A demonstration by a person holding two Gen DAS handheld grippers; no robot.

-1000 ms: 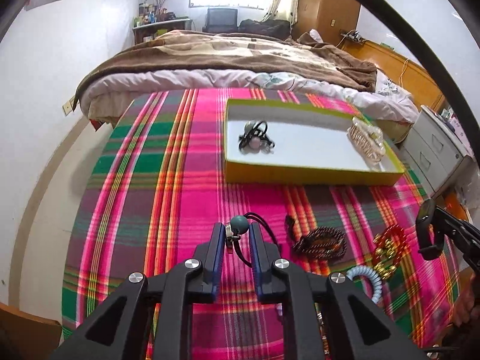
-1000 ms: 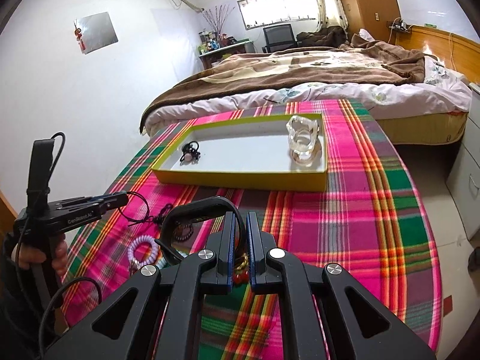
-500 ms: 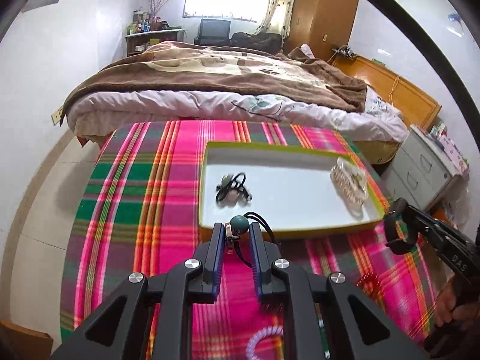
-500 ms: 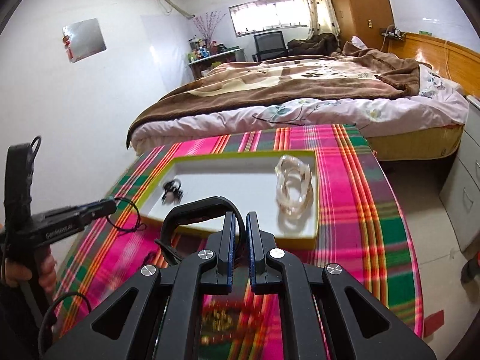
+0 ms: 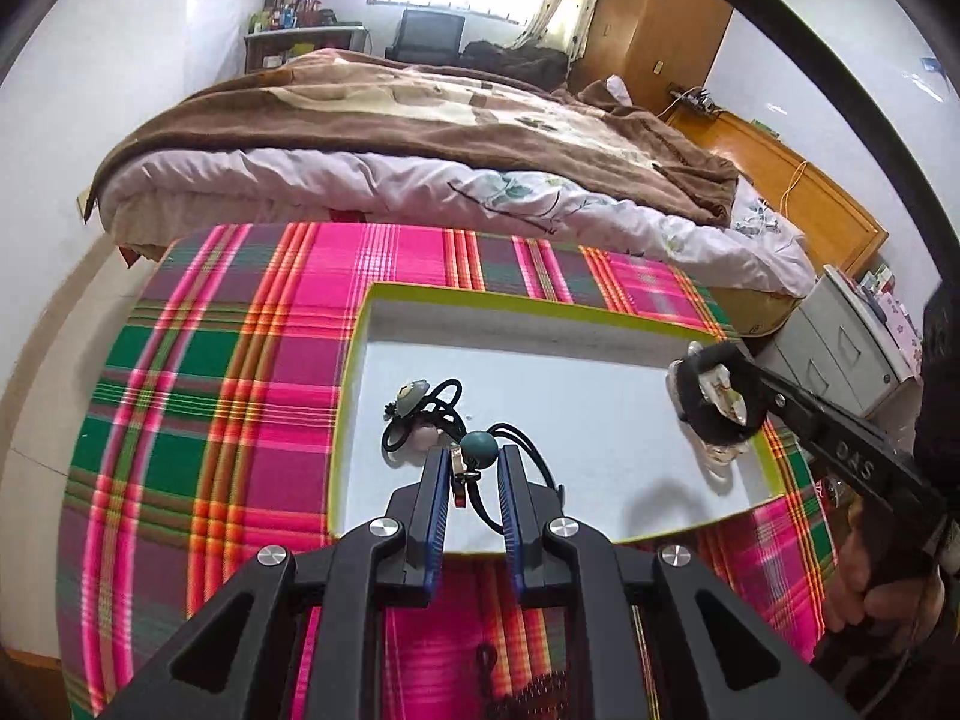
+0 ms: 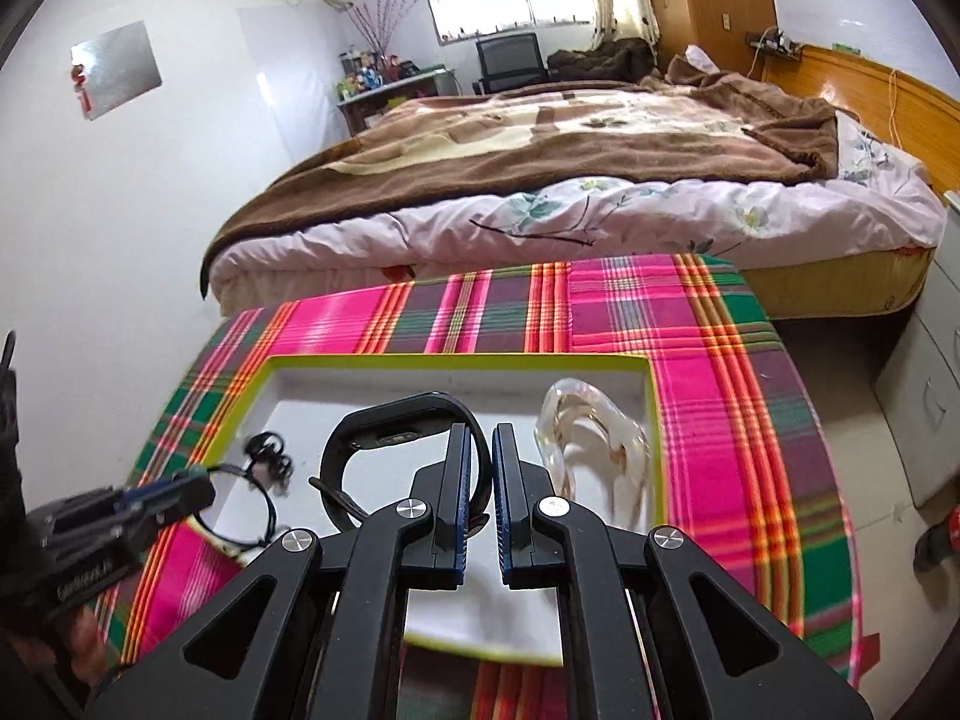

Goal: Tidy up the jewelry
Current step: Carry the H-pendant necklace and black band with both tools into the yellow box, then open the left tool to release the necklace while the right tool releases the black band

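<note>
My left fingers (image 5: 474, 468) pinch a green-bead cord (image 5: 480, 447) over the tray (image 5: 540, 300); my right fingers (image 6: 477, 468), nearly shut, clamp a black band (image 6: 396, 414) above it too. Already in the tray lie a black cord piece (image 5: 420, 414) and clear bangles (image 6: 594, 444). Both held pieces remain to be set down. Only the left view shows jewelry on the table (image 5: 528, 690).
</note>
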